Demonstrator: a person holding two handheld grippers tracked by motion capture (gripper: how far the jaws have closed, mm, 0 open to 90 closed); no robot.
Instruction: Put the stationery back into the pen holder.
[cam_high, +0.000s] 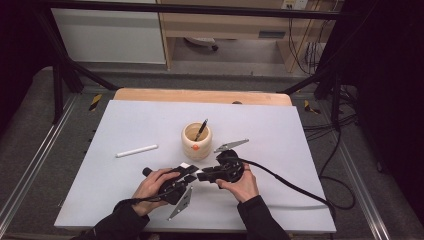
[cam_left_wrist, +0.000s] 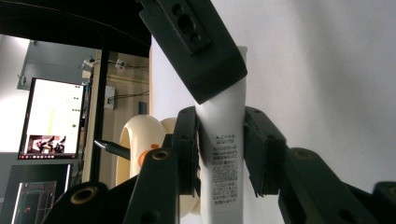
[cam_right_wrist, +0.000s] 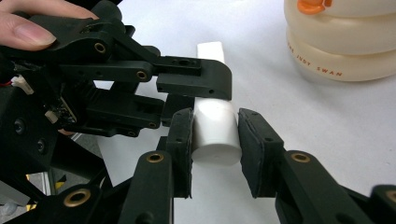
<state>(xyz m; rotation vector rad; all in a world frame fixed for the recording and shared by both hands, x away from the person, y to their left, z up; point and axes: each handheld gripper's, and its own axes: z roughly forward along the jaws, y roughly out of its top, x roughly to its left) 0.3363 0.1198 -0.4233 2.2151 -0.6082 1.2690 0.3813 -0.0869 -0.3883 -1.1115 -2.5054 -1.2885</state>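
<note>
Centrally on the white table (cam_high: 280, 200) stands a cream ribbed holder (cam_high: 196, 141), a rounded cup built of stacked rings with an orange beak-like knob on its near side. Inside it a single dark pen (cam_high: 201, 130) leans toward the far right rim, its upper end sticking out above the opening. From the left claw's camera the same holder (cam_left_wrist: 140, 154) shows behind the jaws, with the pen's dark tip (cam_left_wrist: 112, 148) poking out of its mouth; from the right claw's camera its lower rings (cam_right_wrist: 341, 42) carry small printed lettering.

Just in front of the holder, both hands meet over a white tube (cam_left_wrist: 223, 158) with fine black print down its side. The left claw (cam_high: 189, 173) is narrowed onto this tube, one pad on each flank, with a slim gap visible on one side in its own view. The right claw (cam_high: 201, 175) grips the tube's capped round end (cam_right_wrist: 215, 135) in the same way, jaws drawn in close around it, the left pad touching and the right pad just beside it. The two claws face each other nearly head on, so the tube is held off the table between them, near the holder's base.

Well to the left, a white stick-shaped item (cam_high: 136, 150) lies flat and alone on the table, apart from the holder and the hands.
</note>
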